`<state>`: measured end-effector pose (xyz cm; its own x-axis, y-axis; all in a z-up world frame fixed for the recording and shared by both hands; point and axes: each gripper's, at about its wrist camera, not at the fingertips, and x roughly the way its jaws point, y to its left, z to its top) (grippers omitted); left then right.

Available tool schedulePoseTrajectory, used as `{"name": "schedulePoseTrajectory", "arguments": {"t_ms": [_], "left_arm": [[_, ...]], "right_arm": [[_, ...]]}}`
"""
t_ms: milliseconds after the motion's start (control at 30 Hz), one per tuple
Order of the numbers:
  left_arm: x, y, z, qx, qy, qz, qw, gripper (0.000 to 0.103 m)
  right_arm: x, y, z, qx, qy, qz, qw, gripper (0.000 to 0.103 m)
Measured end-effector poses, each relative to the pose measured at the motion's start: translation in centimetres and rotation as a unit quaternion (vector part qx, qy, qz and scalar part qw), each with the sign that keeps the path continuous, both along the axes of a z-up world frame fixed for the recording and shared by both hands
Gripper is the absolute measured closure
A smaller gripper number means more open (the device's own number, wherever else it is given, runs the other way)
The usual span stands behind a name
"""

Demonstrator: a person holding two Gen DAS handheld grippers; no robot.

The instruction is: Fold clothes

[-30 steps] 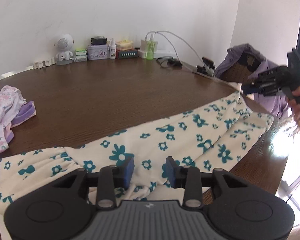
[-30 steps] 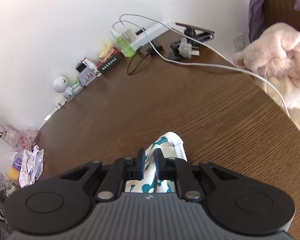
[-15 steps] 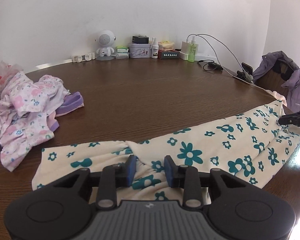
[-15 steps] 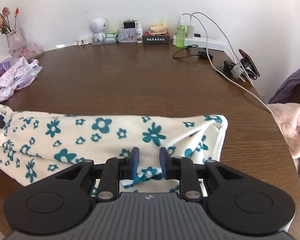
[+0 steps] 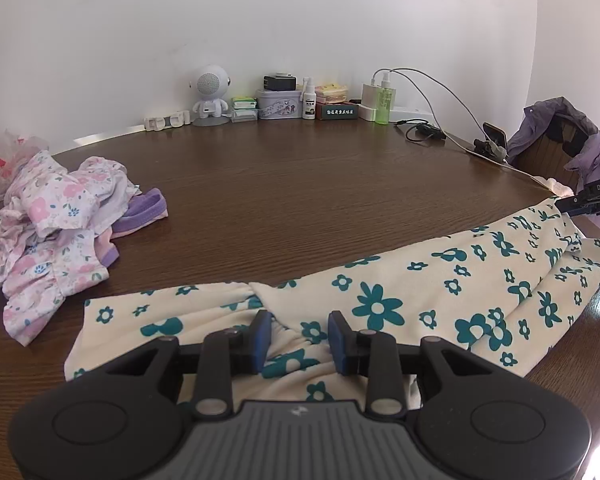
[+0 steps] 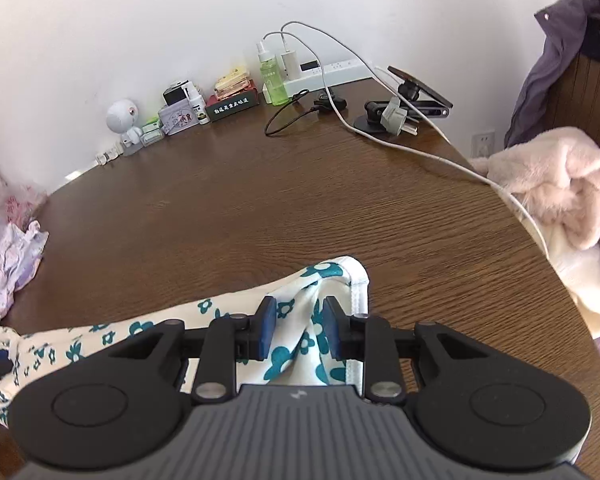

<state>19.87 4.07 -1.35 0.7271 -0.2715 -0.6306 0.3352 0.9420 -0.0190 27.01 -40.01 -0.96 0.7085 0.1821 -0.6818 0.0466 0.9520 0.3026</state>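
Wooden table [image 5: 300, 200]: floral garment [image 5: 380, 300] beneath both claws, left [image 5: 299, 336], right [image 6: 299, 328], spread apart.

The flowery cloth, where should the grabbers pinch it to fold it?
Probably at its two ends. The flowery cloth lies stretched along the table's near edge, so each gripper can come in low from that edge: left gripper, right gripper.

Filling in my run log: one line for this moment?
stage: spreading | garment: flat on table | left gripper: open | right gripper: open
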Motion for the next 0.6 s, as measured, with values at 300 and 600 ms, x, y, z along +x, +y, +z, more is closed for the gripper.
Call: {"name": "schedulePoseTrajectory", "arguments": {"t_ms": [300,600], "left_arm": [[-0.2,-0.3,-0.1,0.002,-0.002,0.006,1.0000,0.073],[-0.3,-0.5,-0.2,0.005,-0.007,0.016,0.9998,0.073]], "right_arm": [[-0.8,-2.3,-0.8,0.082,0.007,-0.008,0.997,0.099],[-2.6,-4.8,-1.6,0.161,0.016,-0.016,0.987,0.099]]}}
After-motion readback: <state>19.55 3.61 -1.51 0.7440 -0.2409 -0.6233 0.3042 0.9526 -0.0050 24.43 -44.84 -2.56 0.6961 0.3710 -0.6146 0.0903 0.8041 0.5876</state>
